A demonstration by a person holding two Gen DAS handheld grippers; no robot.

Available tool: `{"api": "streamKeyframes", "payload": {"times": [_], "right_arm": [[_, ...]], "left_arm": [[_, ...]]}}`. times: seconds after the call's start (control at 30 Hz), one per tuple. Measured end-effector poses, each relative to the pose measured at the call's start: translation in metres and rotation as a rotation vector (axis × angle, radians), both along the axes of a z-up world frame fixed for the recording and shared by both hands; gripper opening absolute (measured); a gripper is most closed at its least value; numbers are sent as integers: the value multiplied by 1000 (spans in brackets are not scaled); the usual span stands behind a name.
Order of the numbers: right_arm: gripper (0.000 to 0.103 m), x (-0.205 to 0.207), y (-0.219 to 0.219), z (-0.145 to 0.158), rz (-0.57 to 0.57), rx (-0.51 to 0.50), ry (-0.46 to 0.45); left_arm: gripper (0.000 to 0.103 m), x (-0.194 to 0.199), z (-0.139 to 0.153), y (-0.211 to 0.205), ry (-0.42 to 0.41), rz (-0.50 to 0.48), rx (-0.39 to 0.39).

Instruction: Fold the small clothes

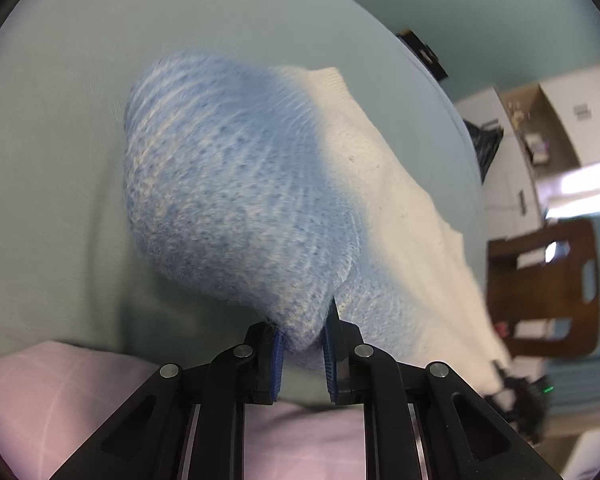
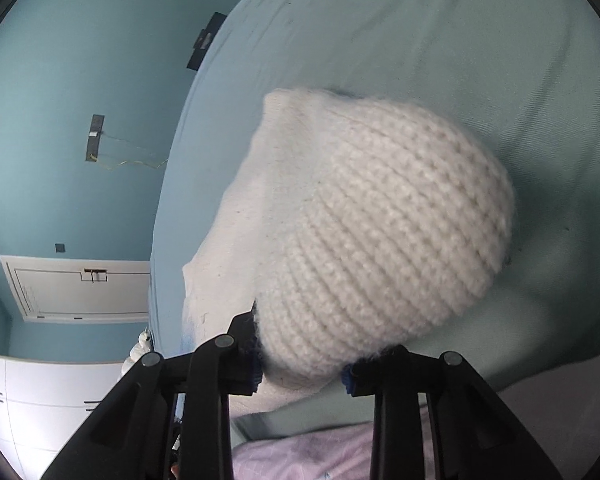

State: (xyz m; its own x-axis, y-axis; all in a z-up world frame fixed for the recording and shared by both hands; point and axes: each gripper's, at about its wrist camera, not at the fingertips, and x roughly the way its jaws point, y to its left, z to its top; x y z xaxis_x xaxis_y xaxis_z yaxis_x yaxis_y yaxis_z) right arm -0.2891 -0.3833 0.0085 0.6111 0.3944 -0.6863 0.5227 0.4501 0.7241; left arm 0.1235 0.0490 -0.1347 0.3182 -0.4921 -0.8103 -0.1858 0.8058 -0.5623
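Gripping a knitted garment [image 1: 236, 184] at two ends, both grippers were found closed on fabric. The left gripper [image 1: 302, 344] had its blue pads pinched on a bunch of the blue-and-white knit, with the cloth bulging outward beyond the jaws. The right gripper [image 2: 304, 364] was clamped on the cream-white knit portion [image 2: 380, 224] of the same garment, the fabric filling the gap between its fingers.

The garment hung over a pale green bed sheet [image 1: 60, 160], raised off it at the gripped ends; whether its far part touched the sheet could not be determined. In the left wrist view, the blue section gave way to a white section [image 1: 400, 200] running toward the sheet's right edge. A pink cloth [image 1: 60, 392] lay at the near edge of the sheet. Beyond the bed, a brown wooden chair [image 1: 548, 288] and white cabinets [image 2: 40, 400] were noted.
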Motion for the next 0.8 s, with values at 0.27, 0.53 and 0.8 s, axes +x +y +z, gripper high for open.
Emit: {"api": "streamKeyframes", "payload": {"times": [0.27,0.53,0.8], "right_arm": [[24,-14,7,13,4,-3,47],[24,10,-2,21,6,27,72],[24,103,-14,55,37,101,56]], "left_arm": [[15,-37,17,-12,-19,-51,39],[14,-5,51,-10,-54,-35,-53],[14,141,70,-26,-25,66,-150]]}}
